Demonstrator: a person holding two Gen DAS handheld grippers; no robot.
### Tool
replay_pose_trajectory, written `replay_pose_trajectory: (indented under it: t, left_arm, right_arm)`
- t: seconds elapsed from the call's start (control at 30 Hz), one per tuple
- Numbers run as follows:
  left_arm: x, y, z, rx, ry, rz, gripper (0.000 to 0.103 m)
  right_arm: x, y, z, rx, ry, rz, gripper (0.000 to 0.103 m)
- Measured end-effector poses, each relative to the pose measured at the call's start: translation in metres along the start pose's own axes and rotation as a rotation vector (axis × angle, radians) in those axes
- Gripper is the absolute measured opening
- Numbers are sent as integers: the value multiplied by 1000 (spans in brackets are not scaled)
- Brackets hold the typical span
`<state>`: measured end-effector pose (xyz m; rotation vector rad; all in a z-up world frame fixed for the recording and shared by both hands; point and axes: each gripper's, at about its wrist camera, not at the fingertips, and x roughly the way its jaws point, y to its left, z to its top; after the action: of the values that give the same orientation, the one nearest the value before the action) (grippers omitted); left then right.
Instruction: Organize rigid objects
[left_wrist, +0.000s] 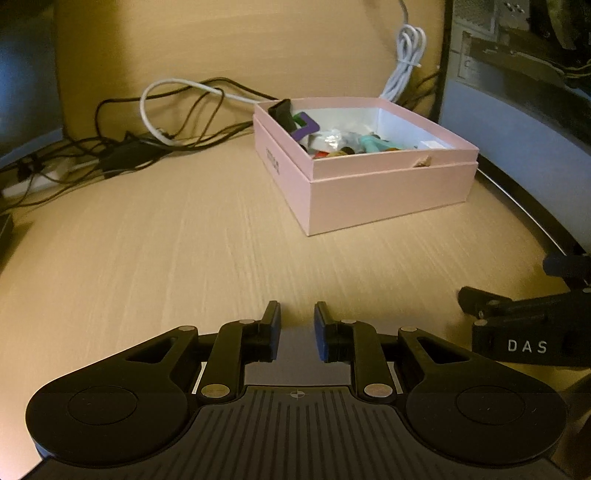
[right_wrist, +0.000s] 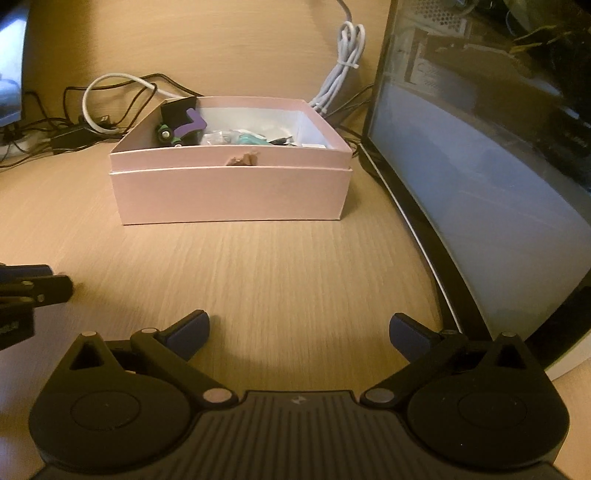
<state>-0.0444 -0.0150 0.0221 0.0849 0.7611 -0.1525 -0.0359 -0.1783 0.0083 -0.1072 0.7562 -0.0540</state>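
Observation:
A pink cardboard box (left_wrist: 388, 192) (right_wrist: 229, 195) stands on the wooden desk, nested in its lid. Inside lie several small rigid items: a purple angular piece (left_wrist: 308, 127) (right_wrist: 192, 127), a black part (left_wrist: 280, 110), a teal item (left_wrist: 371, 142) (right_wrist: 251, 139) and some clear wrapping. My left gripper (left_wrist: 296, 314) hovers low over bare desk, well in front of the box, its blue pads nearly together with nothing in the slit. My right gripper (right_wrist: 301, 321) is wide open and empty, also short of the box. Each gripper shows at the edge of the other's view (left_wrist: 517, 314) (right_wrist: 37, 288).
A dark monitor (right_wrist: 480, 166) (left_wrist: 517, 110) stands close on the box's right. Tangled black and white cables (left_wrist: 166, 122) lie behind and left of the box, with a power strip (left_wrist: 29, 184) at far left. A bundled white cable (right_wrist: 347, 48) hangs at the back panel.

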Motion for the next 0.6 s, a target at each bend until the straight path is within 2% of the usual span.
replay_pose_trajectory:
  t: [0.1, 0.2, 0.3, 0.37, 0.47, 0.6]
  left_arm:
    - [-3, 0, -1, -79, 1, 40, 24]
    - [-3, -1, -1, -80, -5, 48, 24]
    - [2, 5, 12, -138, 42, -9, 23]
    - [10, 0, 24, -106, 54, -48, 23]
    - [26, -13, 39, -13, 29, -47, 24]
    - [43, -3, 58, -66, -3, 17, 25]
  right_arm:
    - [2, -5, 0, 6, 3, 42, 103]
    - [8, -9, 3, 9, 11, 101, 103]
    - [12, -11, 3, 27, 11, 139, 103]
    - [12, -10, 3, 25, 8, 141, 103]
    - [12, -10, 4, 14, 6, 153, 103]
    - [17, -6, 11, -22, 19, 187, 103]
